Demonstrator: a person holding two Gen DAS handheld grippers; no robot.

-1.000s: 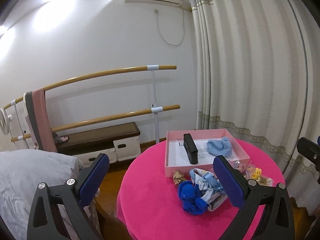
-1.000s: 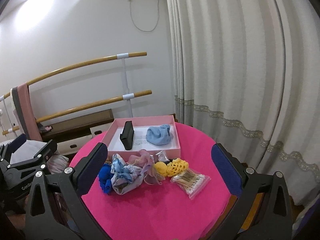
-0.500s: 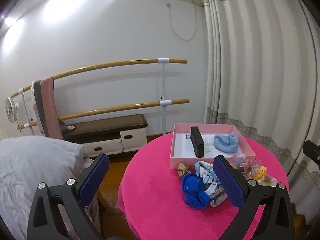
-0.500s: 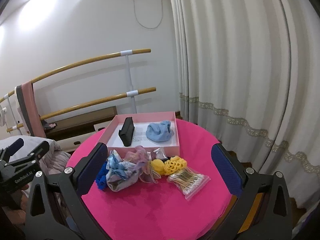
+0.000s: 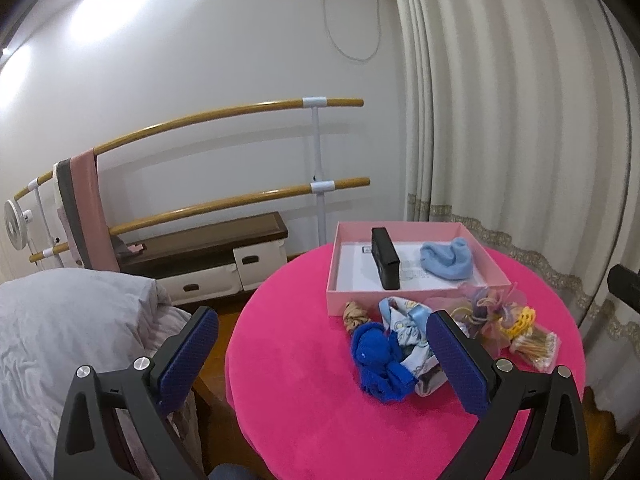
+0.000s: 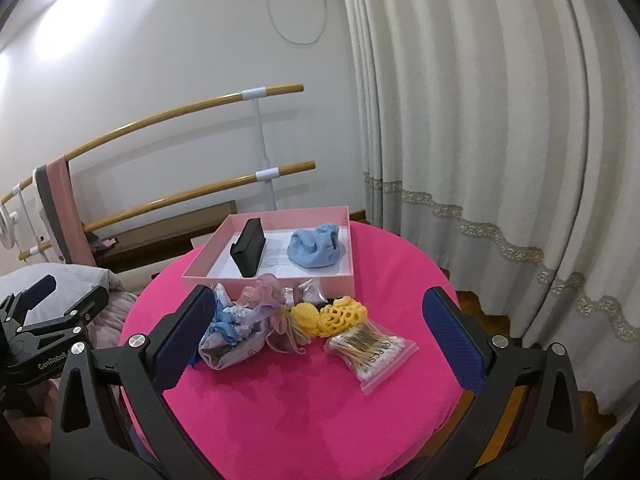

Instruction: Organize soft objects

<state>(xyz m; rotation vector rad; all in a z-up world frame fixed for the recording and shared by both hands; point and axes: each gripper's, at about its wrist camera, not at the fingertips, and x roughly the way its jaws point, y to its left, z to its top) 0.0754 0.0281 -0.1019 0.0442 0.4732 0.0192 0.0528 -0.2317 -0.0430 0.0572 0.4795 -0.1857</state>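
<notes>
Meanwhile, both views have been drawn nearer the round pink table point(image 6: 304, 400); left gripper point(image 5: 320, 356) and right gripper point(image 6: 320, 336) fingers spread, empty; soft pile point(image 6: 256, 320) ungrasped.

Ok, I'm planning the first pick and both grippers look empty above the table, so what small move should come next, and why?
Probably lower the open left gripper toward the royal-blue fabric bundle. It lies at the near left edge of the loose pile on the pink table, closest to that gripper, while the pink box already holds one light-blue soft item and has room. The right gripper is open too.
</notes>
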